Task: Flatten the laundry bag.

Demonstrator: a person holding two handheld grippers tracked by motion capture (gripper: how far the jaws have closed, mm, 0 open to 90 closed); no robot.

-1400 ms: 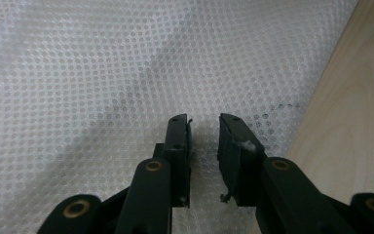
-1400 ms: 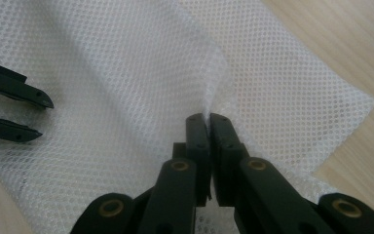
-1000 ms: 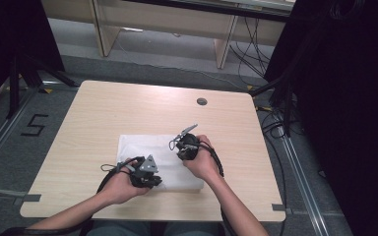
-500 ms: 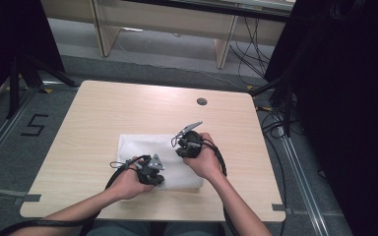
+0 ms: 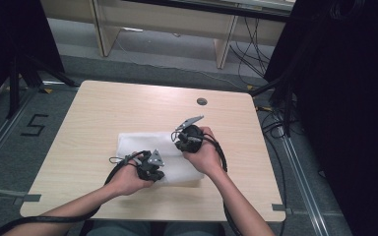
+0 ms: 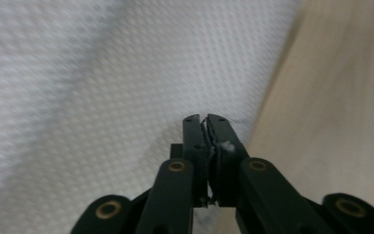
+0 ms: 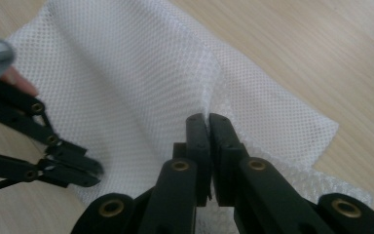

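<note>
Left gripper moved right, onto lower middle of white mesh cloth; right gripper barely shifted.

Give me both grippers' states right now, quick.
Left gripper: jaws shut on the white mesh cloth.
Right gripper: jaws shut on a raised fold of the same cloth.

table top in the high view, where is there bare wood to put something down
The light wooden table is bare along its far half, from the white mesh cloth out to the far edge, apart from a small dark round disc. The left strip beside the cloth is free too. The near middle is crowded: left gripper and right gripper both work the cloth.
</note>
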